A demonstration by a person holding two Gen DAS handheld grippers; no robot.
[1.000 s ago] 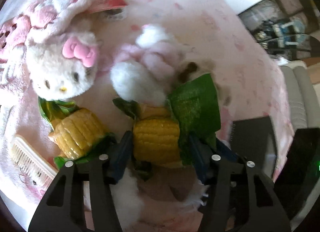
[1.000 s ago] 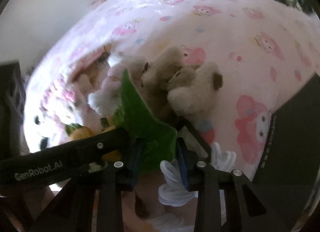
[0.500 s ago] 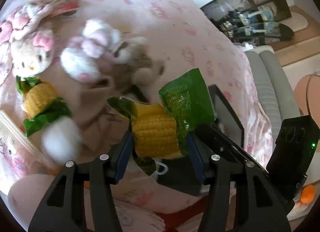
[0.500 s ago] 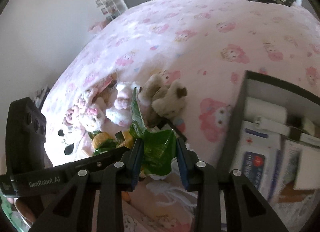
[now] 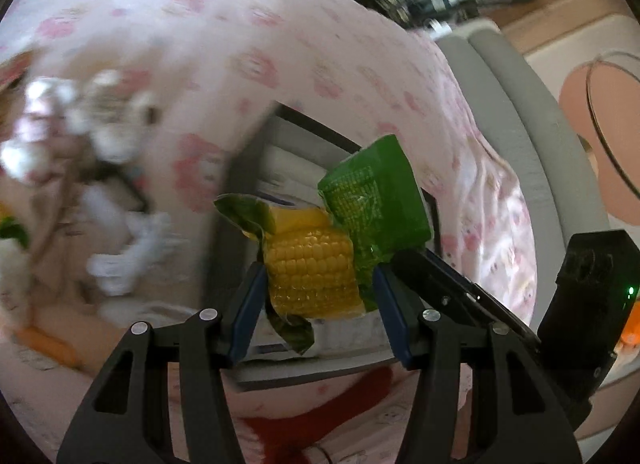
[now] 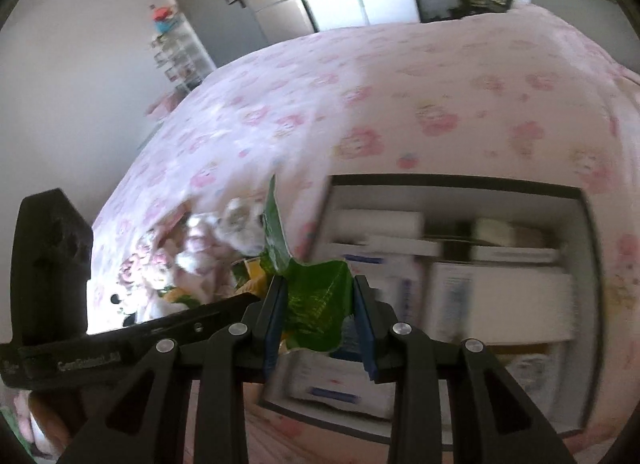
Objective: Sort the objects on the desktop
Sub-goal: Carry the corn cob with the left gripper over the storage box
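Left wrist shows left tongs (image 5: 320,300) clenching corn pack (image 5: 316,268) (right tongs (image 6: 320,316) pinch its green flap)

"GenRobot" lettering, blurred, on left gripper (image 6: 100,356)

Your plush toys (image 5: 80,132) at the left of the left wrist view smear into pale blur; no faces can be read. The packages inside your black box (image 6: 576,200) are streaked, their labels illegible. The corn packet (image 6: 316,300) hides what lies behind it. The lettering on your left gripper's body (image 6: 88,366) is too blurred to read.
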